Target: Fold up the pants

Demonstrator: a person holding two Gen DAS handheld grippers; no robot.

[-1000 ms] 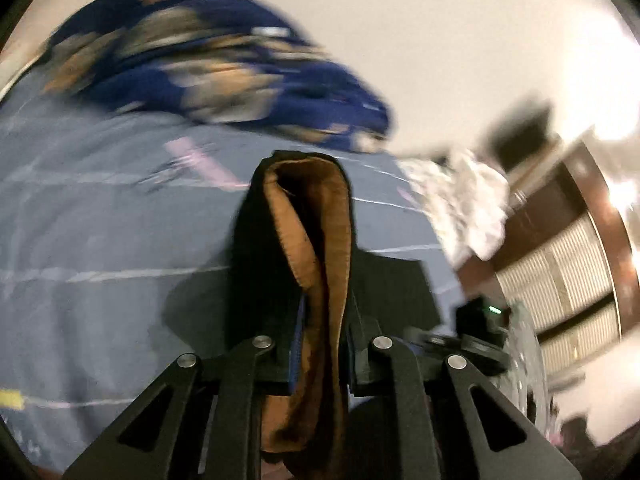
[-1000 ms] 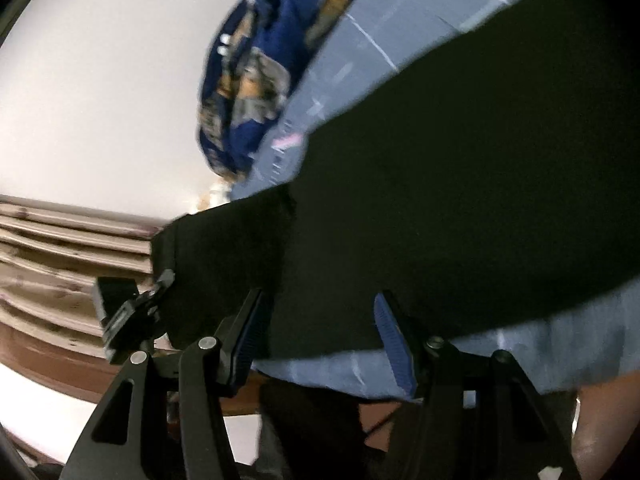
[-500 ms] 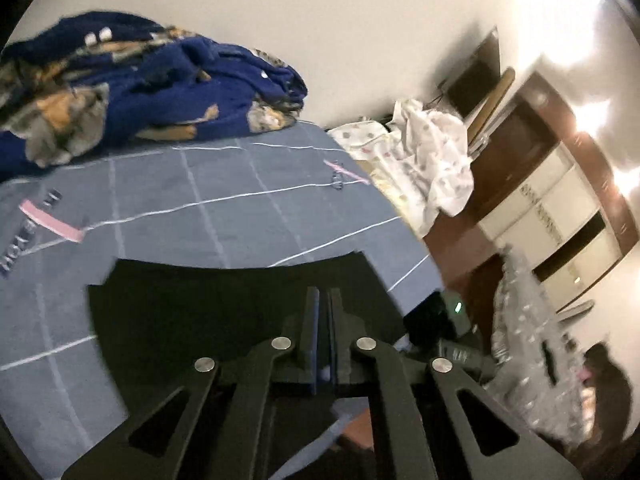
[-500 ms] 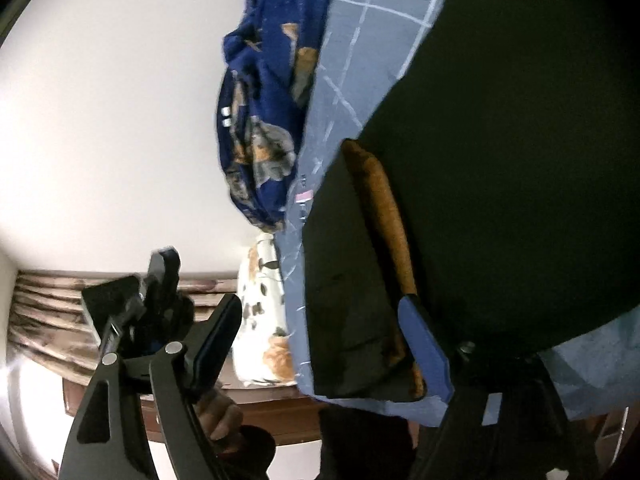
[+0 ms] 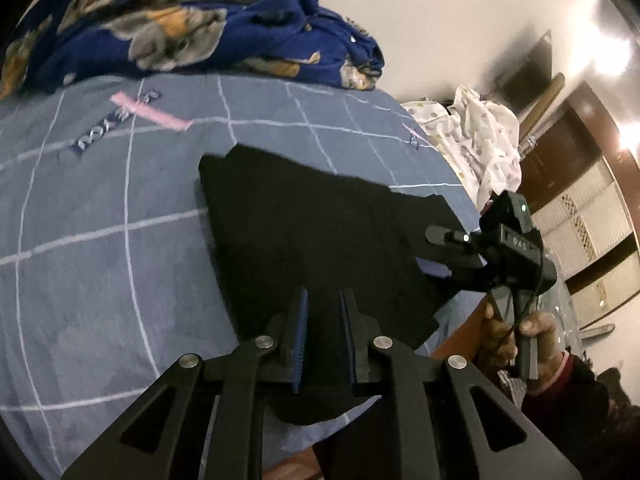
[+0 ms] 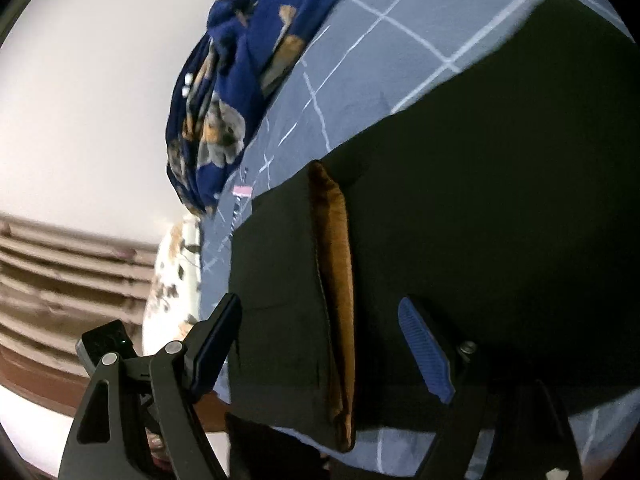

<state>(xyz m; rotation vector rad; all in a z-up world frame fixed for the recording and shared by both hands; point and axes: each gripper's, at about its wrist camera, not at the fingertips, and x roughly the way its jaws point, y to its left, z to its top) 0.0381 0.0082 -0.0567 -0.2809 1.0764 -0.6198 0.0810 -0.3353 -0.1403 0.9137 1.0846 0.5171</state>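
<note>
Black pants (image 5: 320, 240) flat on bedsheet (image 5: 100, 260), seemingly unheld.

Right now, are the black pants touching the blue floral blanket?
Apart. The left wrist view shows a broad band of checked bedsheet lying between the black pants and the blue floral blanket.

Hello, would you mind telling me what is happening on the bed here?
A person is folding black pants on a blue checked bedsheet with a tool in each hand. The left tool hovers over the pants, its jaws slightly apart and empty. The right tool is open, with the pants' brown lining showing between its jaws.
</note>
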